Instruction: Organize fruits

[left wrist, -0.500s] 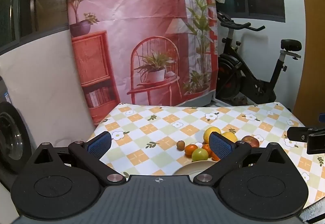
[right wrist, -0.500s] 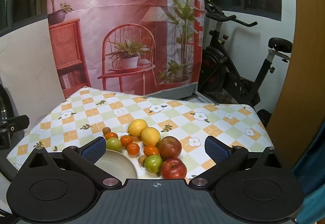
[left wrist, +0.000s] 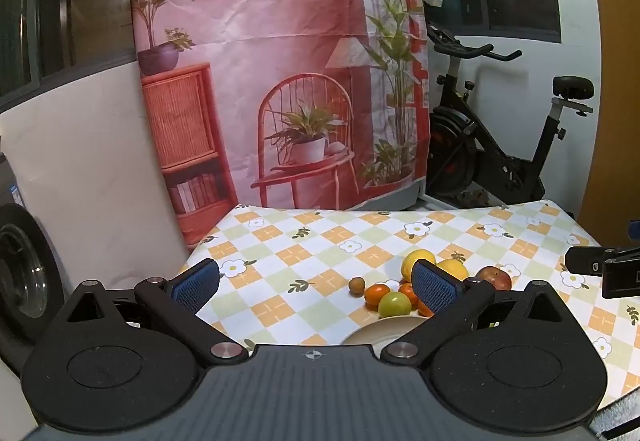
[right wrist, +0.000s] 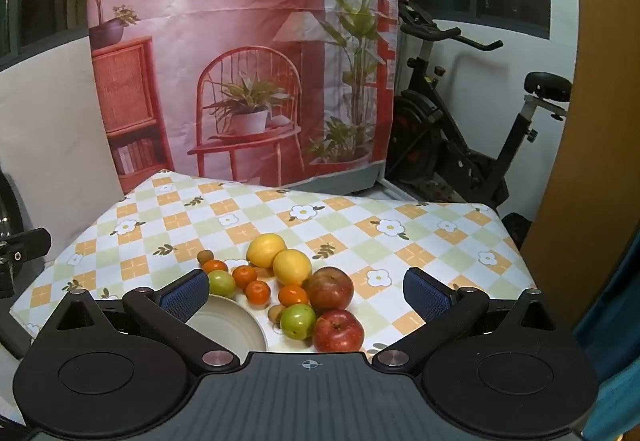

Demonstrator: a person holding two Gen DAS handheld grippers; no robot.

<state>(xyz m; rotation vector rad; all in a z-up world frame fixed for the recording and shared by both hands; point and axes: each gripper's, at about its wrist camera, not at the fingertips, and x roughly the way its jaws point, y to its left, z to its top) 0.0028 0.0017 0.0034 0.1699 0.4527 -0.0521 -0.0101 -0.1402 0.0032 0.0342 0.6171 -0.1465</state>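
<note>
Two hand-held grippers hover above a table [right wrist: 440, 241] spread with a checked, flower-print cloth, where a pile of fruit sits beside a pale bowl [right wrist: 228, 325]. The right gripper [right wrist: 306, 291] stands with its jaws spread as wide as they go, nothing between the blue pads [right wrist: 424, 293], tilted down toward the pile. The left gripper [left wrist: 316, 283] is likewise fully open and empty, looking across the cloth from the other side; its right pad hides part of the heap.

In the right wrist view the fruit lies in a loose cluster near the table's front edge: two lemons [right wrist: 280, 257] touching at the back, a dull red apple [right wrist: 330, 288] just in front of them, a brighter red apple [right wrist: 338, 330] nearest the camera, and a green apple [right wrist: 298, 321] touching its left side. Several small oranges [right wrist: 256, 287] are scattered between the lemons and the bowl, with a second green fruit [right wrist: 221, 283] at the bowl's far rim and a small brown fruit [right wrist: 205, 256] at the pile's far left edge (another brown one peeks out beside the green apple). The bowl holds nothing that can be seen.

Behind the table hang a printed pink backdrop [right wrist: 240, 61] and, to the right, an exercise bike [right wrist: 460, 129].
</note>
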